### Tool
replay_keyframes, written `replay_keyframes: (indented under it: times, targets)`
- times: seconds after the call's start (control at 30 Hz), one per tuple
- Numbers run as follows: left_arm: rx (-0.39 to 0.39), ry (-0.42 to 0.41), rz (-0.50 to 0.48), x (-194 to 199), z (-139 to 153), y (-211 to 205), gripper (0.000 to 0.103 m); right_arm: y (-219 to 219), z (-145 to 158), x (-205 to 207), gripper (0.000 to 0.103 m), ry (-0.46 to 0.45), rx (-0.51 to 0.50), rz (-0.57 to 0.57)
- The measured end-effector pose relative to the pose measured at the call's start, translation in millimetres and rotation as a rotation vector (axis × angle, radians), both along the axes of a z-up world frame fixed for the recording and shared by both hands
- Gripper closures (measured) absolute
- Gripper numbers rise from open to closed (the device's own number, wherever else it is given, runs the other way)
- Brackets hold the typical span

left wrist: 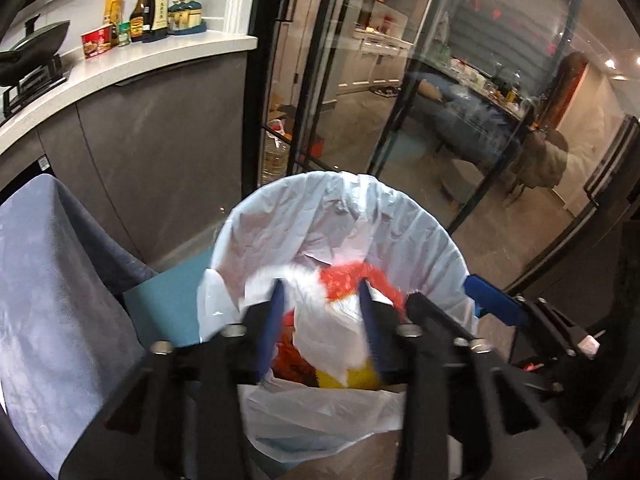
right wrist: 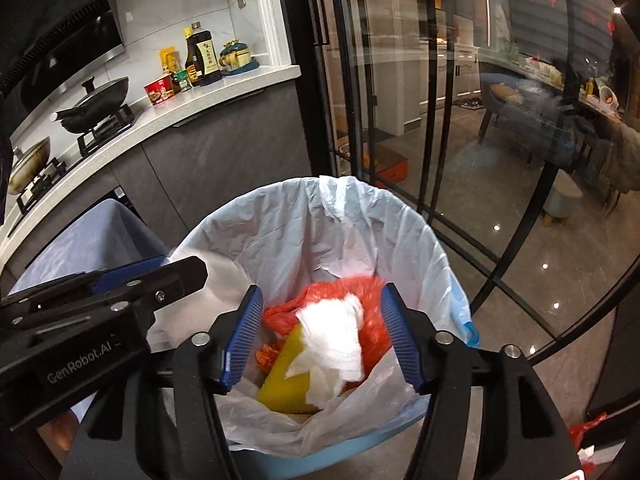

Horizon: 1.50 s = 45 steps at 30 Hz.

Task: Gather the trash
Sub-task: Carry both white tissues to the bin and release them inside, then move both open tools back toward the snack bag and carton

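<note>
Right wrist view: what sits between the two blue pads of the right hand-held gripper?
Nothing is gripped. Through the open gap of the right hand-held gripper you see trash lying below in the lined bin: white tissue, a red plastic bag and yellow packaging.

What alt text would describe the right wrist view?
The open right gripper hangs over a light blue bin with a white plastic liner, above a white paper tissue, red plastic bag and yellow packet. The left gripper enters from the left.
</note>
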<state>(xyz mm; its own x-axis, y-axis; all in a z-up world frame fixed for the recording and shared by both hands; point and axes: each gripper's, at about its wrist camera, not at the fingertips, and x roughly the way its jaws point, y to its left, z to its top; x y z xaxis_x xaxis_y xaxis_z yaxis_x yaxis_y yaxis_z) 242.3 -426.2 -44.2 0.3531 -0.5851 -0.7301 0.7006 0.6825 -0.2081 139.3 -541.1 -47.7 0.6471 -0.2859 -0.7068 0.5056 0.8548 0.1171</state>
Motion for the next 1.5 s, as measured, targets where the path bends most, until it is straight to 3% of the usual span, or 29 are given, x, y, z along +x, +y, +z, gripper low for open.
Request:
replay_keyframes:
  times: [0.17, 0.3, 0.77, 1.2, 1.5]
  targets:
    - [-0.022, -0.023, 0.026, -1, 9, 10, 0.056, 0, 7, -7, 0.042, -0.03, 0.005, -0.017]
    - [-0.041, -0.04, 0.054, 0, 18, 20, 0.047, 3, 16, -11, 0.042, -0.056, 0.006, -0.014]
    - [-0.081, -0.083, 0.152, -5, 48, 91, 0.045, 54, 49, -17, 0.042, -0.118, -0.022, 0.075]
    - [-0.075, -0.104, 0.355, -17, 60, 217, 0.042, 148, 75, -6, 0.042, -0.147, -0.04, 0.234]
    - [-0.01, -0.11, 0.5, -25, 49, 325, 0.035, 223, 75, 8, 0.041, -0.131, -0.034, 0.358]
